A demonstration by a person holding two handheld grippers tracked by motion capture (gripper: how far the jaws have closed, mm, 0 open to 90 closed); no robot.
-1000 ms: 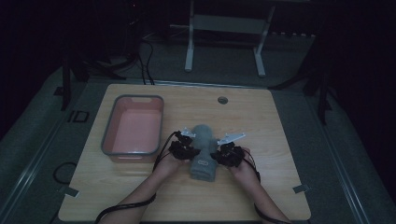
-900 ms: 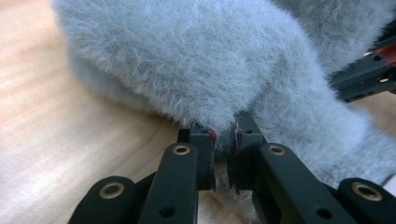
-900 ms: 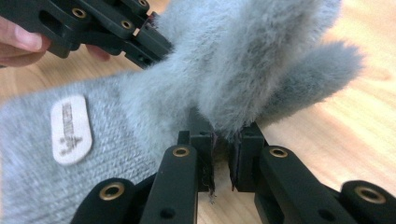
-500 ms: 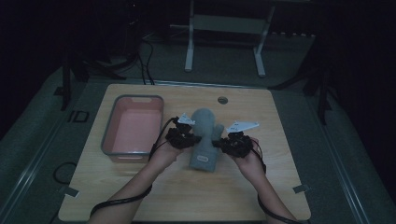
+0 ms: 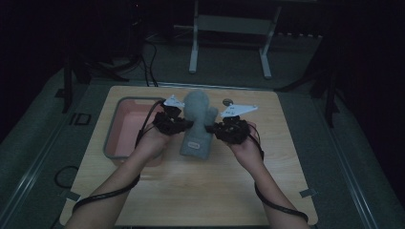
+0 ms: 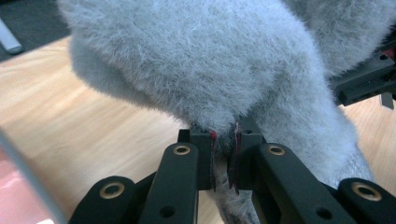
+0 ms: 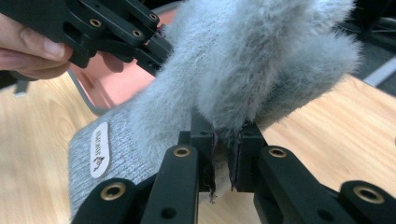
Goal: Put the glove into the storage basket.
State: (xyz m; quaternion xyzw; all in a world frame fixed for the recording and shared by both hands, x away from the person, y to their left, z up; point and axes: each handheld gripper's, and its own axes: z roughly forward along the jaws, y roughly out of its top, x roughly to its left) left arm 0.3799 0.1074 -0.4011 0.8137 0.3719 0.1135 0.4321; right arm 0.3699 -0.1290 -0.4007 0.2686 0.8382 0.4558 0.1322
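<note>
so — left claw (image 6: 223,163) and right claw (image 7: 223,158) each clamped on grey fuzzy mitten (image 5: 197,125) — above wooden table (image 5: 200,191)

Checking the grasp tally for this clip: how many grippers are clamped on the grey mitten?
2. The left gripper pinches the grey mitten's left edge beside the pink tray; the right gripper pinches its right edge.

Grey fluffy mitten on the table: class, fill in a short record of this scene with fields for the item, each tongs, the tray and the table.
item: grey fluffy mitten, knit cuff with a small label toward the person
left tongs: shut on the mitten's left edge
right tongs: shut on the mitten's thumb side
mitten position: held between both tongs, cuff end low by the table
tray: pink inside, grey rim, left of the mitten
table: light wood
</note>
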